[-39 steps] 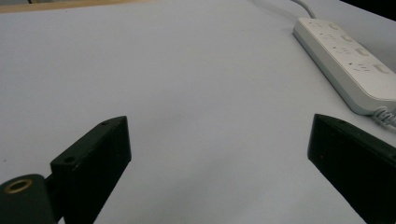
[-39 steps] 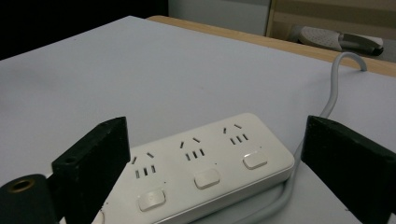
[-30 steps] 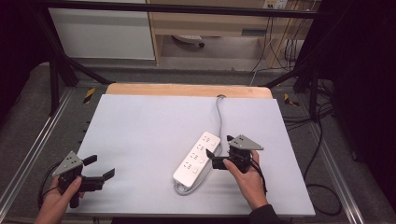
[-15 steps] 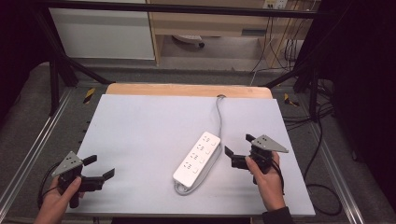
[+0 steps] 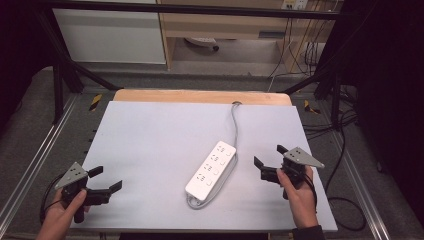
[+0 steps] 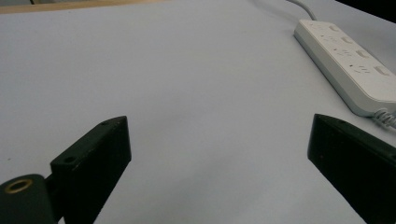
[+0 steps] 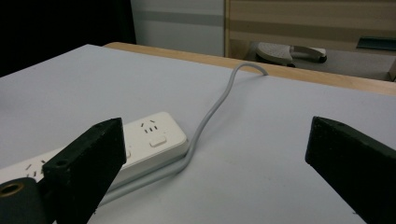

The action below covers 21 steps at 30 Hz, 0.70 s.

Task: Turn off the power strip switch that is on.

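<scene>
A white power strip [image 5: 211, 170] lies diagonally on the grey table top [image 5: 165, 135], right of centre; its grey cord [image 5: 233, 122] runs to the far edge. It also lies at the upper right in the left gripper view, power strip [image 6: 348, 53], and at the lower left in the right gripper view, power strip [image 7: 140, 135], with the cord [image 7: 210, 114] curving away. My right gripper [image 5: 269, 160] is open, a short way right of the strip, holding nothing. Near the front left corner my left gripper [image 5: 106, 179] stands open and empty, far from the strip.
A wooden strip [image 5: 200, 96] borders the table's far edge. Metal rails [image 5: 45, 150] run along both sides. Beyond the table are a white cabinet [image 5: 110, 30], a shelf unit and dark cables [image 5: 330, 130] on the floor at the right.
My right gripper has pulled away from the power strip to the right and let go of it. The strip and the left gripper stay where they were.
</scene>
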### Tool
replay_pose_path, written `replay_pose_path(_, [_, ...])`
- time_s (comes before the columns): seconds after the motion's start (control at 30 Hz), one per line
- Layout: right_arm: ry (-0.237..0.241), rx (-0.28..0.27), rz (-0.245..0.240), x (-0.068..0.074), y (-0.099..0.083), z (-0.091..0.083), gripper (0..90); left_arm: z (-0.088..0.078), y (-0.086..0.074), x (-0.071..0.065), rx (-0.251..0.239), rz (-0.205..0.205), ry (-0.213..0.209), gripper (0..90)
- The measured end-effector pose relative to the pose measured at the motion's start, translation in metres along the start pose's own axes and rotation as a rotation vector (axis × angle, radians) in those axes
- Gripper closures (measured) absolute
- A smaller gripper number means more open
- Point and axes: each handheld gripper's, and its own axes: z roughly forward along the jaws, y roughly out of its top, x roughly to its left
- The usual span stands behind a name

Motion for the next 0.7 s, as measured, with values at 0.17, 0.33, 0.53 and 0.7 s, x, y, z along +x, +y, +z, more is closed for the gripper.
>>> replay_pose_path(0.17, [-0.017,0.004,0.014,-0.009,-0.006,-0.007,5.5,0.000,0.000,0.000,-0.005,-0.003,0.003,6.1])
replay_pose_path(0.33, [-0.039,0.011,0.025,-0.019,-0.012,-0.014,5.5,-0.001,0.000,0.000,-0.011,-0.007,0.008,6.1])
replay_pose_path(0.53, [-0.064,0.022,0.044,-0.032,-0.020,-0.020,5.5,-0.001,0.000,0.001,-0.013,-0.004,0.012,6.1])
replay_pose_path(0.7, [-0.078,0.027,0.059,-0.040,-0.026,-0.020,5.7,-0.001,0.000,0.001,-0.013,-0.004,0.013,6.1])
